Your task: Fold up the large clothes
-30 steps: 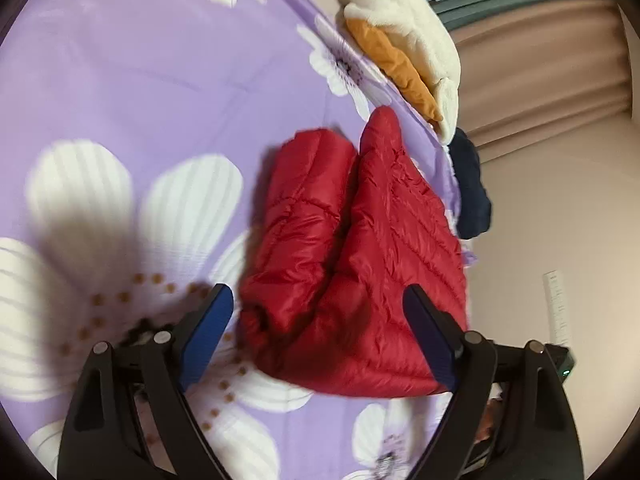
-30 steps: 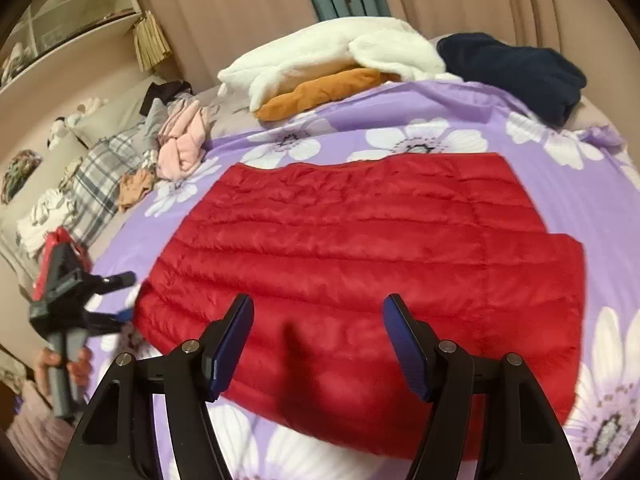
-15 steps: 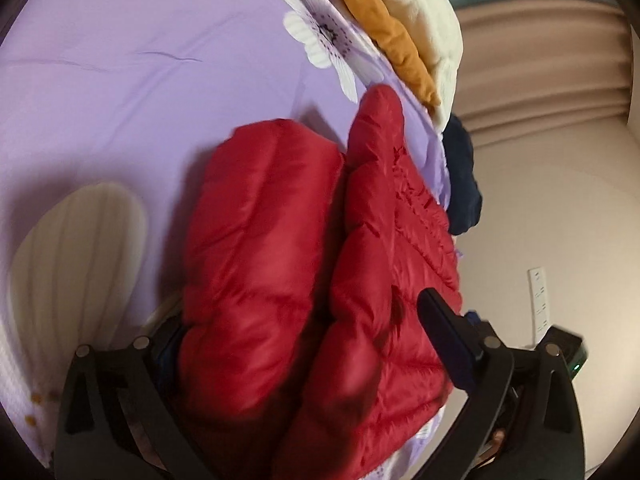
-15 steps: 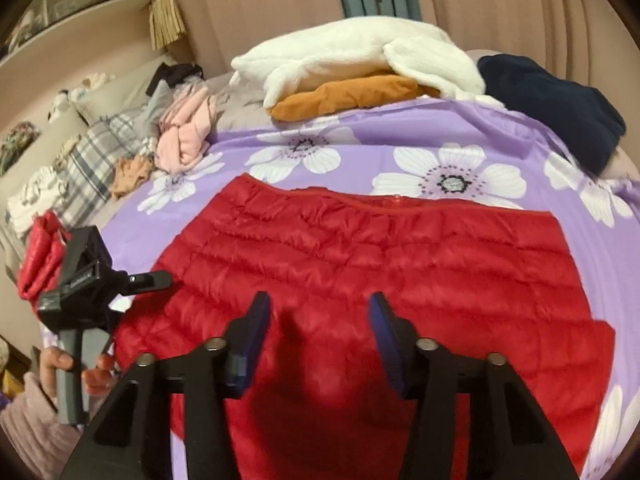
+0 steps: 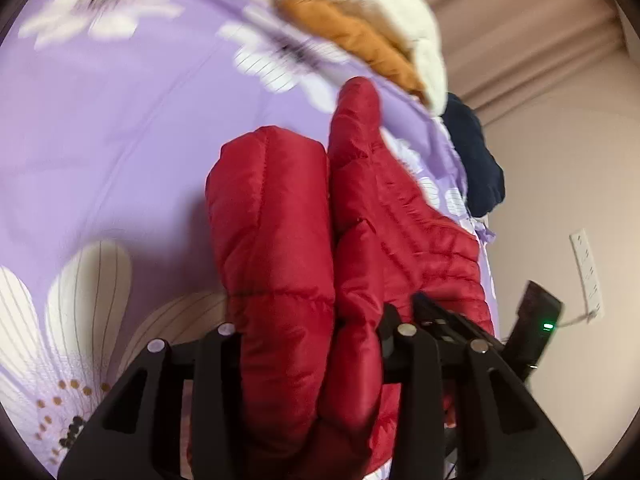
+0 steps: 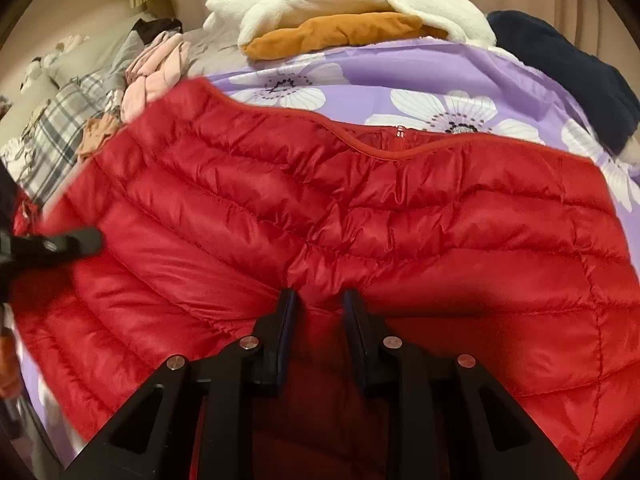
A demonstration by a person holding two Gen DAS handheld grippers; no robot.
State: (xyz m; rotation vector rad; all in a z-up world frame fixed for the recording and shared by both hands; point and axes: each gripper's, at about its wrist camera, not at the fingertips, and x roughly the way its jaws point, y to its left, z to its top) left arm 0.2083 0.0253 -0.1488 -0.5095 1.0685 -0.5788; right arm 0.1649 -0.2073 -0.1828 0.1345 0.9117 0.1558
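Red quilted puffer jacket (image 6: 360, 208) is spread over the purple flowered bedsheet (image 6: 400, 76), hem edge toward the stacked white and orange fleeces (image 6: 340, 4). Both grippers have their fingers clamped on it: left gripper (image 5: 304, 344) on a bunched end, right gripper (image 6: 318, 304) on the near edge. Looks light, squishy and slippery, so I'd grab along the seams.

L gripper (image 5: 312, 344) tips buried in red jacket (image 5: 280, 240).
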